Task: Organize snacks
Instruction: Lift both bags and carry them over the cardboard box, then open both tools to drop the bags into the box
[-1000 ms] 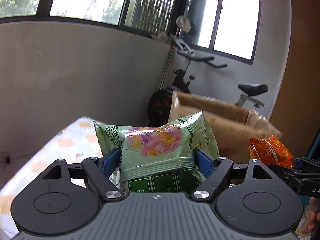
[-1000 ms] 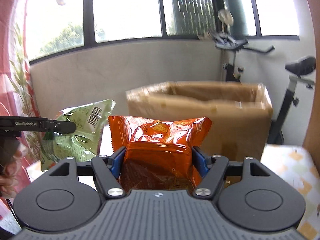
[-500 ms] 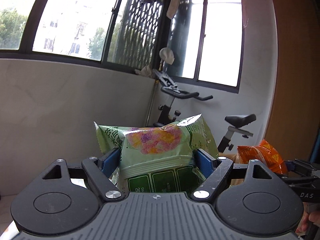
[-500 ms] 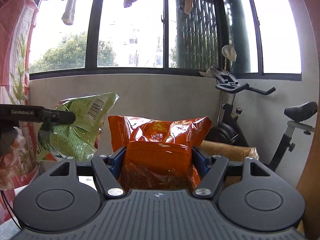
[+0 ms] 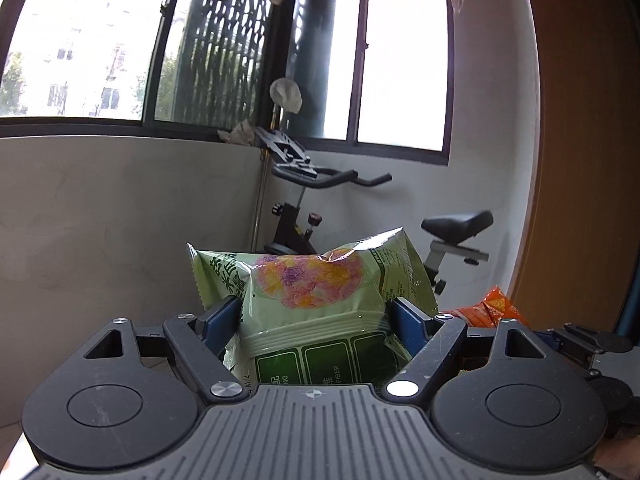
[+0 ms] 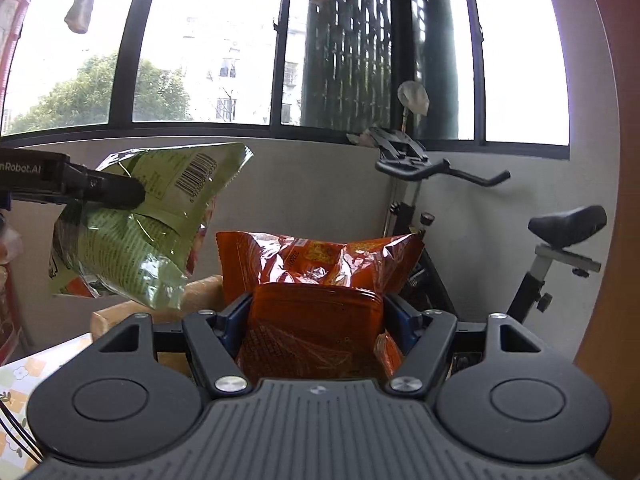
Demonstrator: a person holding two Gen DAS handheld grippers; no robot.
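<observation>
Both pkts airborne: left gripper (image 5: 316,312) jaws clamp crinkly green foil snack bag (image 5: 316,284), right gripper (image 6: 316,312) jaws clamp orange foil snack bag (image 6: 320,276). Risk: slick film slips, bags collide near brown cardboard box (image 6: 200,288).

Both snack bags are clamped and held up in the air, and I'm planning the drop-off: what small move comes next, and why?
Probably lower both toward the cardboard box: the left gripper clamps the green bag, the right gripper the orange bag, above its rim.
</observation>
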